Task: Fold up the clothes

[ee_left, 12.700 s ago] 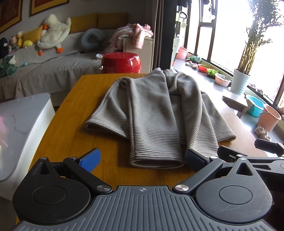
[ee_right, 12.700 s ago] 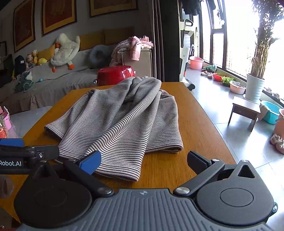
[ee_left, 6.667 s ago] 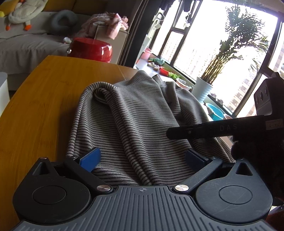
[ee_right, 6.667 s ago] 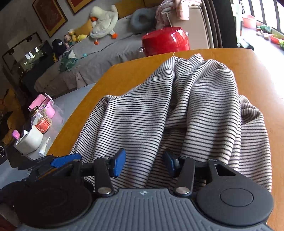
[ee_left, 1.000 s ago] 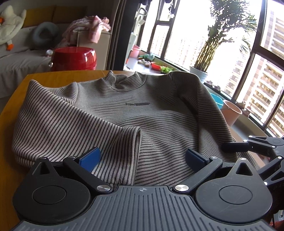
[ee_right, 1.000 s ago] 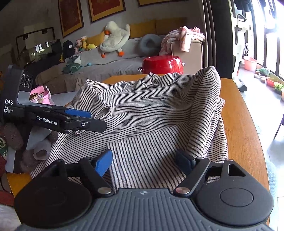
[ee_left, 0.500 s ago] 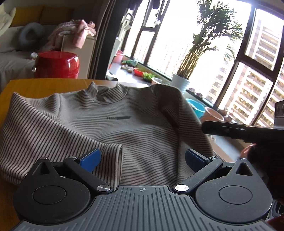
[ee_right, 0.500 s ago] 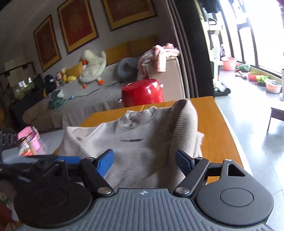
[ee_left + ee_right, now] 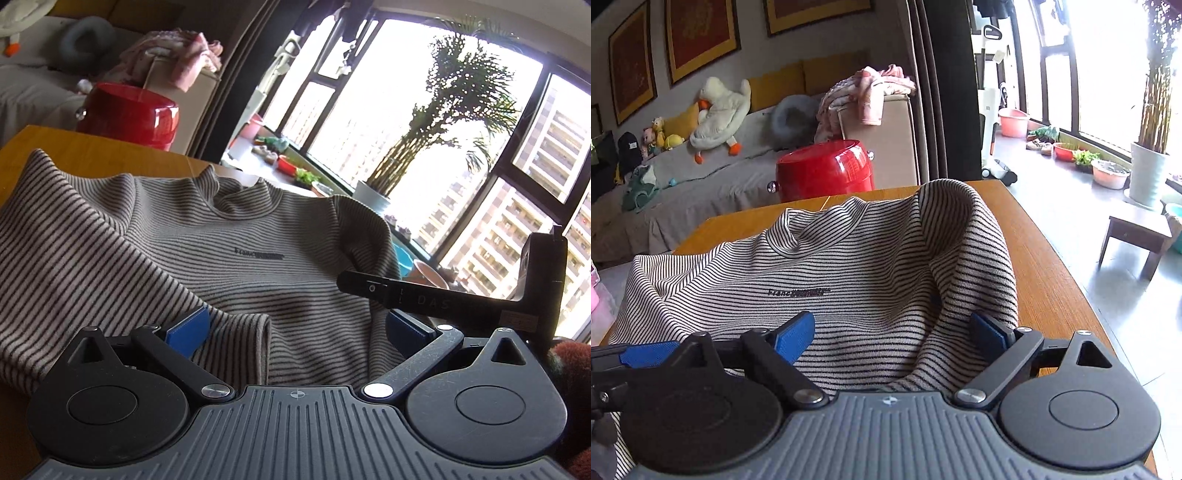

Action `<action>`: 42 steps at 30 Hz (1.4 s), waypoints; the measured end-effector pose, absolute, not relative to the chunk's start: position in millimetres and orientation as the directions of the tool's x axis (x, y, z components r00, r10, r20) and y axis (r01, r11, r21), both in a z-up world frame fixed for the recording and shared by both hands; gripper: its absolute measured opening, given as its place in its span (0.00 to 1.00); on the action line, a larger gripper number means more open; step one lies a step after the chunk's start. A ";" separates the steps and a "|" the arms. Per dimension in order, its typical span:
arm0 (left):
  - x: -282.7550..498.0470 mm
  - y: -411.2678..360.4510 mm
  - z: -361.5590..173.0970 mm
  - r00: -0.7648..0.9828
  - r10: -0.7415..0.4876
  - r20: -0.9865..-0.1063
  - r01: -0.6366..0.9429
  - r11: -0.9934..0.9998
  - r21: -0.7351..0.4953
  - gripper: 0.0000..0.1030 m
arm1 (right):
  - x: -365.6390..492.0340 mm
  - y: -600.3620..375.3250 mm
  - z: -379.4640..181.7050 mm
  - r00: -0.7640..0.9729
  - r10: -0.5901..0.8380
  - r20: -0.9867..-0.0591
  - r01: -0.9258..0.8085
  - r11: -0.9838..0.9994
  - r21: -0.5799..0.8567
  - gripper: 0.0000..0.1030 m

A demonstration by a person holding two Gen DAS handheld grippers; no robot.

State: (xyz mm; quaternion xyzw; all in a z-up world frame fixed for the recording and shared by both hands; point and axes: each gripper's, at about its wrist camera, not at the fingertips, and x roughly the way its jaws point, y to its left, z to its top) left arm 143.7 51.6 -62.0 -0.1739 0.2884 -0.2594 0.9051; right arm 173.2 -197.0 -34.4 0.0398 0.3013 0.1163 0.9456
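Sweater: beige knit sweater with dark stripes lies front-up on the orange wooden table.
Right gripper: jaws opening, fabric between, seemingly ungripped.
Left gripper: jaws wide apart, holding nothing.

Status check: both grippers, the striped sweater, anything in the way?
Left gripper open, nothing clamped. Right gripper jaws opening, folded sleeve between them, unpinched. Striped sweater face-up on the table, both sleeves folded in. No obstruction.

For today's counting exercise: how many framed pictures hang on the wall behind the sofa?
3: a large framed picture at the left, one in the middle, and one at the top, cut by the frame edge. More may hang outside the view.
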 end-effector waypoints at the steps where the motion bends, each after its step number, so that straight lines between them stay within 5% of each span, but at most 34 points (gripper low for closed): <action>1: 143.3 51.1 -62.0 0.700 -0.570 -0.430 0.369 0.805 -0.465 1.00 | 174.1 -196.0 -35.0 0.786 0.250 -0.566 -0.206 0.968 0.141 0.93; 27: 116.3 50.9 -61.3 0.713 -0.530 -0.459 0.323 0.829 -0.456 1.00 | 139.0 -225.8 -36.3 0.752 0.457 -0.475 -0.311 0.881 0.356 0.93; 32: 118.6 50.7 -61.6 0.706 -0.530 -0.470 0.323 0.831 -0.452 1.00 | 121.9 -237.5 -16.2 0.751 0.419 -0.509 -0.307 0.906 0.292 0.62; 37: 118.9 46.3 -60.9 0.705 -0.523 -0.478 0.328 0.839 -0.434 1.00 | 54.6 -244.3 23.5 0.697 0.420 -0.581 -0.453 0.886 0.097 0.61; 42: 118.9 46.4 -61.7 0.705 -0.525 -0.477 0.329 0.838 -0.436 1.00 | -1.2 -229.6 14.4 0.642 0.444 -0.625 -0.530 0.846 0.057 0.62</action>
